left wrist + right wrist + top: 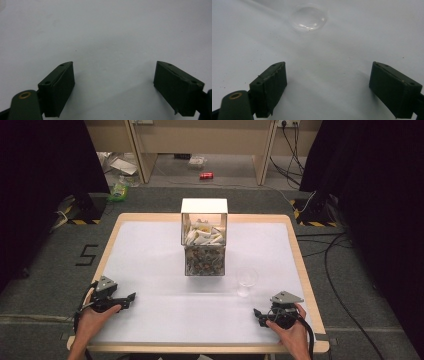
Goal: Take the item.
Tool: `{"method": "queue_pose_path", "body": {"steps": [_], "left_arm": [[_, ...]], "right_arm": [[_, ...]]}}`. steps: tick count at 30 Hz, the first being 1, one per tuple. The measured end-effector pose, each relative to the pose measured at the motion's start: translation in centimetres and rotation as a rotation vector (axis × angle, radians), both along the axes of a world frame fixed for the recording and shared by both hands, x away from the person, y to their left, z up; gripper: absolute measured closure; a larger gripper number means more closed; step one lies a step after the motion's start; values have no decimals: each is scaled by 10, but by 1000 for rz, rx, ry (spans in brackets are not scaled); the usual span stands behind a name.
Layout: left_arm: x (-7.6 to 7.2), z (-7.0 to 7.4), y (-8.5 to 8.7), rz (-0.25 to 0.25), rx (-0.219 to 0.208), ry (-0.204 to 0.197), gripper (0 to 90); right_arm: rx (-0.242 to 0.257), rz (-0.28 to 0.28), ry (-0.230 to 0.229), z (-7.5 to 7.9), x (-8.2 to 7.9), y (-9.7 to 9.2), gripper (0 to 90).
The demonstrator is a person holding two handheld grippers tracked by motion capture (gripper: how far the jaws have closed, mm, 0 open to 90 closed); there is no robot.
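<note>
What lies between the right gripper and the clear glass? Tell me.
Nothing: bare white table separates the open right gripper from the clear glass, as the right gripper view shows.

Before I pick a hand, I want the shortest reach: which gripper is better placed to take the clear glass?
Right. The right gripper rests just below the clear glass, jaws open, with the glass ahead in its own view. The left gripper sits across the table.

Clear glass [309, 18]: washed-out blur, rim indistinct. Box [204, 243] contents too small to identify. Person's forearms cut off at near edge.
</note>
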State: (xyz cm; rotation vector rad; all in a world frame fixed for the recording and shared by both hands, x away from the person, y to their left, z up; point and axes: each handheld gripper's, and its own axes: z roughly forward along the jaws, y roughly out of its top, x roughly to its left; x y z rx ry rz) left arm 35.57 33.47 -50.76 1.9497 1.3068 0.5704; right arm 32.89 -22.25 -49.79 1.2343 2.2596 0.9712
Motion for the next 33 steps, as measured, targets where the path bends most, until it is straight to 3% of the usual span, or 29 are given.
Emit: {"method": "queue_pose_path", "body": {"steps": [6, 19, 21, 26, 33], "left_arm": [[0, 0, 0, 0, 0, 0, 161], [0, 0, 0, 0, -1, 1, 161], [0, 0, 0, 0, 0, 1, 161], [0, 0, 0, 0, 0, 1, 161], [0, 0, 0, 0, -1, 1, 161]], "right_arm": [[4, -13, -2, 2, -1, -1, 163], [65, -49, -116, 25, -3, -5, 162], [97, -55, -147, 32, -4, -5, 163], [112, -54, -196, 45, -7, -3, 185], [118, -38, -227, 59, -11, 2, 245]]}}
